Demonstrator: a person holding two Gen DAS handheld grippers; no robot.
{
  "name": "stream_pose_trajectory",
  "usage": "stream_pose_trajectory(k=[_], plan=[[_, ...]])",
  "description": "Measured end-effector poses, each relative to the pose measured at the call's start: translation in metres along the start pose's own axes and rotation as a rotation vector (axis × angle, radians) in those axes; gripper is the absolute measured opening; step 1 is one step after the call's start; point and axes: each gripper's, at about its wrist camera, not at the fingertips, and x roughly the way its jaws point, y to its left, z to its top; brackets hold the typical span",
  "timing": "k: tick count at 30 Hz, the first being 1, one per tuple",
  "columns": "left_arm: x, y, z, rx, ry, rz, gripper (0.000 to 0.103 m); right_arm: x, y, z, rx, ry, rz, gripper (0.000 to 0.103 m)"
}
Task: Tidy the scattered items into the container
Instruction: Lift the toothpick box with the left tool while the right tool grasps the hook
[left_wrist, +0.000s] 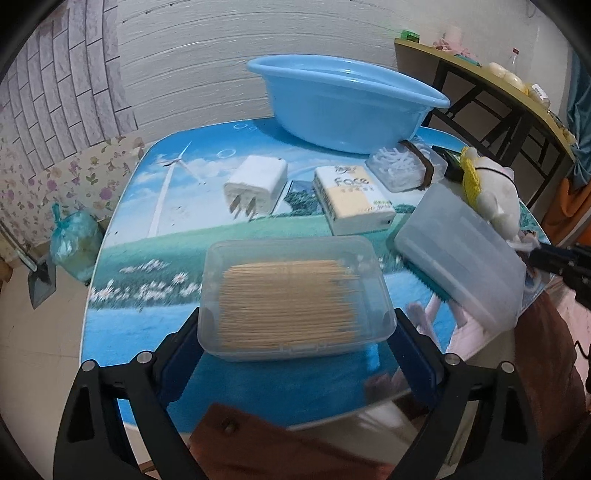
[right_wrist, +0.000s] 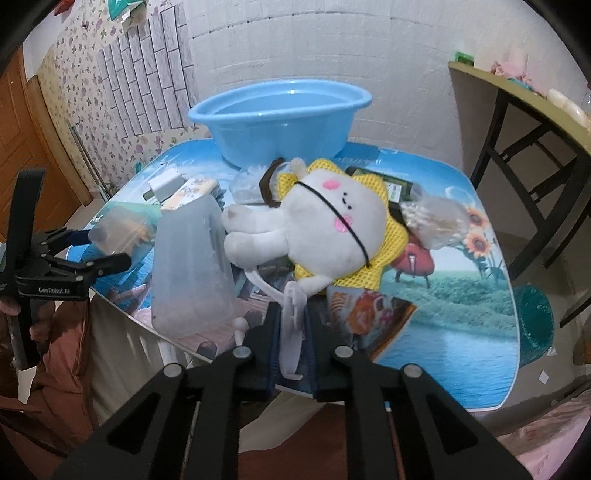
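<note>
My left gripper (left_wrist: 295, 325) is shut on a clear box of toothpicks (left_wrist: 295, 295) and holds it over the table's near edge; it also shows in the right wrist view (right_wrist: 107, 247). My right gripper (right_wrist: 291, 325) is shut on the white plastic hook (right_wrist: 291, 317) of a white plush toy with a yellow mesh collar (right_wrist: 332, 225), which hangs in front of it. The blue basin (left_wrist: 343, 103) stands at the table's far side, also seen in the right wrist view (right_wrist: 280, 122). A white charger (left_wrist: 256, 184), a tissue pack (left_wrist: 354, 199) and a clear box of white bits (left_wrist: 402, 166) lie before the basin.
A frosted plastic box (left_wrist: 461, 254) stands tilted at the right, next to the plush. A snack packet (right_wrist: 369, 306) and a clear bag (right_wrist: 432, 218) lie on the picture-print table (left_wrist: 147, 240). A dark-framed side table (left_wrist: 498, 96) stands at the right. A blue bag (left_wrist: 74, 247) sits on the floor.
</note>
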Motion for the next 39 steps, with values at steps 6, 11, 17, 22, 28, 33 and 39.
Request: stream_pose_trajectory(k=[6, 11, 17, 22, 28, 33, 39], plan=[[-0.007, 0.005, -0.010, -0.014, 0.003, 0.001, 0.094, -0.001, -0.004, -0.005, -0.006, -0.009, -0.036, 0.013], [-0.011, 0.002, -0.015, -0.010, 0.006, 0.002, 0.094, 0.005, -0.004, -0.011, -0.008, 0.005, -0.039, 0.014], [-0.011, 0.002, -0.016, -0.017, 0.008, 0.001, 0.094, -0.003, -0.003, -0.010, -0.024, -0.009, -0.025, 0.032], [-0.008, -0.001, -0.016, -0.007, 0.016, 0.022, 0.094, -0.008, 0.005, -0.015, -0.069, -0.017, -0.013, 0.045], [-0.005, -0.002, -0.017, 0.002, 0.012, 0.038, 0.094, -0.002, 0.012, -0.019, -0.100, -0.003, -0.026, 0.046], [-0.003, -0.003, -0.016, 0.000, 0.000, 0.049, 0.094, 0.006, 0.017, -0.017, -0.123, 0.007, -0.041, 0.046], [-0.002, -0.002, -0.014, -0.011, -0.012, 0.056, 0.093, 0.010, 0.021, -0.017, -0.162, 0.007, -0.069, 0.046]])
